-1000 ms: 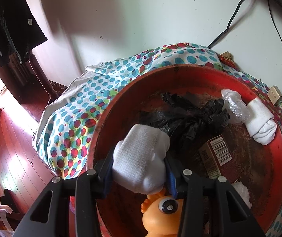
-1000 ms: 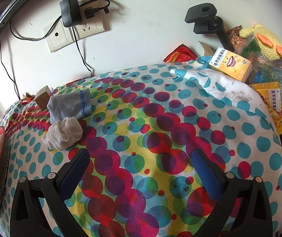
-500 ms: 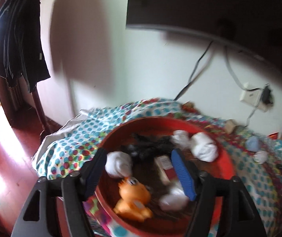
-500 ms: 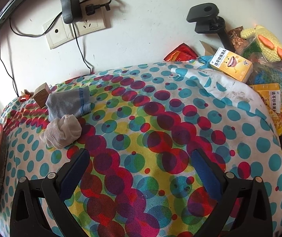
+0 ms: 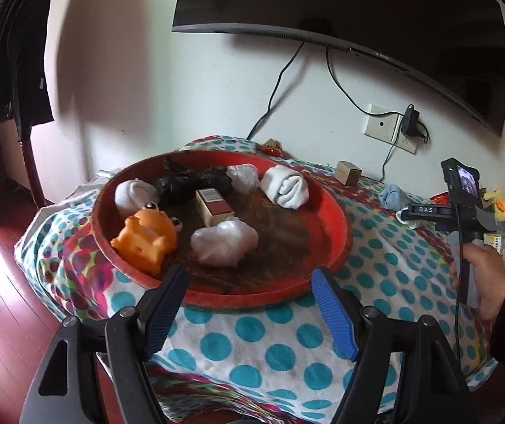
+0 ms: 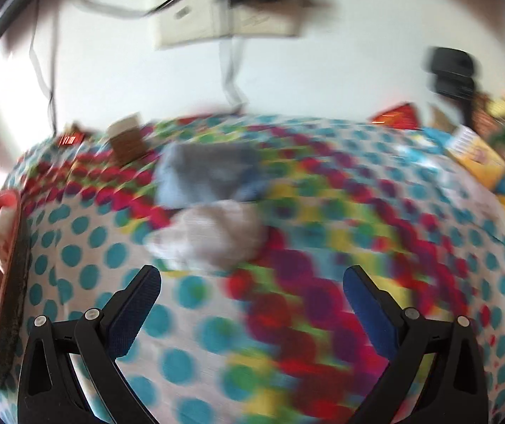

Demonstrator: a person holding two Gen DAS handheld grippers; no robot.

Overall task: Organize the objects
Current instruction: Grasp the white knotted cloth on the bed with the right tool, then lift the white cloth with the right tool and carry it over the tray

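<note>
In the left wrist view, the left tool [image 5: 249, 304] is hanging released and empty, its blue pads spread wide over the near rim of the round red tray [image 5: 330, 219], which is sitting on the counter under a polka-dot cloth [image 5: 277, 349]. Inside the tray are lying a rolled white sock [image 5: 130, 192] at the far left, an orange rubber duck toy [image 5: 146, 236], a brown carton [image 5: 213, 206], a crumpled black plastic bag [image 5: 189, 182] and two more white bundles. A second ago this tool was clenched on that white sock low over the tray; now the sock is resting in the tray and the tool is sitting back and higher. To the right, the person's right hand [image 5: 478, 272] is gripping the other tool's handle, far nearer the loose socks.

In the right wrist view, heavily blurred, the right tool [image 6: 252, 293] is gaping open with nothing between its pads. The crumpled cream-white sock [image 6: 213, 236] is lying straight ahead, slightly left of centre, its long axis running across the pads' line, touching the folded grey-blue sock [image 6: 206, 176] behind it. Earlier both socks were sitting far off to the left; now the tool is turning toward and closing on them.
</note>
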